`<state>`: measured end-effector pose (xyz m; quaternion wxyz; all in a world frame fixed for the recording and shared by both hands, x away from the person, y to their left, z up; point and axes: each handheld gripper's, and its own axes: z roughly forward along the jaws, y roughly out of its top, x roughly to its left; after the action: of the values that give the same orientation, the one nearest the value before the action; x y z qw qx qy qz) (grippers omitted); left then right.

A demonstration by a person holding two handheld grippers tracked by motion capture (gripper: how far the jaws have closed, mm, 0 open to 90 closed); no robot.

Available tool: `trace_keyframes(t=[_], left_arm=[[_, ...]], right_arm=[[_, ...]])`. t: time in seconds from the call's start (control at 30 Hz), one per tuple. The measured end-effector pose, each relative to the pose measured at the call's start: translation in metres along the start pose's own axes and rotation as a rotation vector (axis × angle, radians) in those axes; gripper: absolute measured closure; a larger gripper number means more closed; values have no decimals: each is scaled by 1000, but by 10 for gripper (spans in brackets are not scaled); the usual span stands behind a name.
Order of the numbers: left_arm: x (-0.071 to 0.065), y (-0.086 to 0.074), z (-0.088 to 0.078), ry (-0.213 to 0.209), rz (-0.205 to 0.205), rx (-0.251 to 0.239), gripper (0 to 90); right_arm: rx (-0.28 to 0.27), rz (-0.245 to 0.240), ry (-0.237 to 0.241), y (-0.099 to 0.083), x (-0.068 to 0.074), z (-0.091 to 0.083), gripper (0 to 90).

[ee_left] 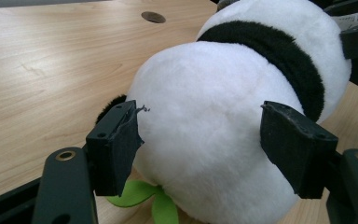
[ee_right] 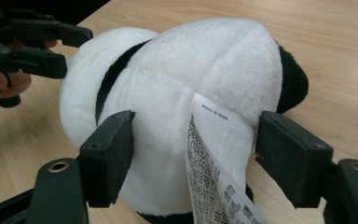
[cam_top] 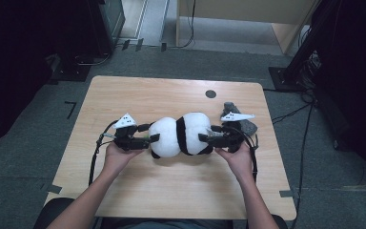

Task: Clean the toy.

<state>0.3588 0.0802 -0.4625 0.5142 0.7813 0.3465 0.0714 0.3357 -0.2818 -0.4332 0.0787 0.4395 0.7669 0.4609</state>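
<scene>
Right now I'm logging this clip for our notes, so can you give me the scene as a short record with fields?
surface: wooden table
main thing: plush panda, lying on its side
left gripper: jaws on either side of the panda's white end
right gripper: jaws on either side of the other end, beside the sewn-in label
also there: grey cloth at the table's right edge
green leaf: under the panda

Black hand-held gripper (cam_top: pixel 148 134), grey three-cornered plate, trailing cable; forearms seemingly bare.

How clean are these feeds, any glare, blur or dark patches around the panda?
High view: soft and low-detail, table evenly lit, surroundings nearly black. Left gripper view: plush panda sharp, no glare. Right gripper view: sewn-in label crisp, far jaws darker.
</scene>
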Motion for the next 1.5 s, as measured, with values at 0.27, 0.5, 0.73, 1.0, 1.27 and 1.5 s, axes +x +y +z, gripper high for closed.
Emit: trace_keyframes(t=[0.27, 0.5, 0.73, 1.0, 1.27, 1.5], left_arm=[[7, 1, -6, 11, -20, -16, 290], [8, 1, -7, 15, -26, 5, 297], [9, -2, -10, 20, -36, 9, 299], [5, -2, -12, 20, -24, 9, 302], [4, -3, -15, 6, -24, 3, 302], [2, -4, -12, 1, -28, 14, 302]], right_arm=[[-45, -25, -66, 3, -7, -15, 271], [-71, -27, -138, 5, -27, -26, 298], [-101, -43, -231, 6, -49, -32, 317], [-73, -21, -301, 3, -77, -27, 364], [-16, -30, -389, -5, -102, -19, 416], [-37, 49, -375, -14, -125, -8, 428]])
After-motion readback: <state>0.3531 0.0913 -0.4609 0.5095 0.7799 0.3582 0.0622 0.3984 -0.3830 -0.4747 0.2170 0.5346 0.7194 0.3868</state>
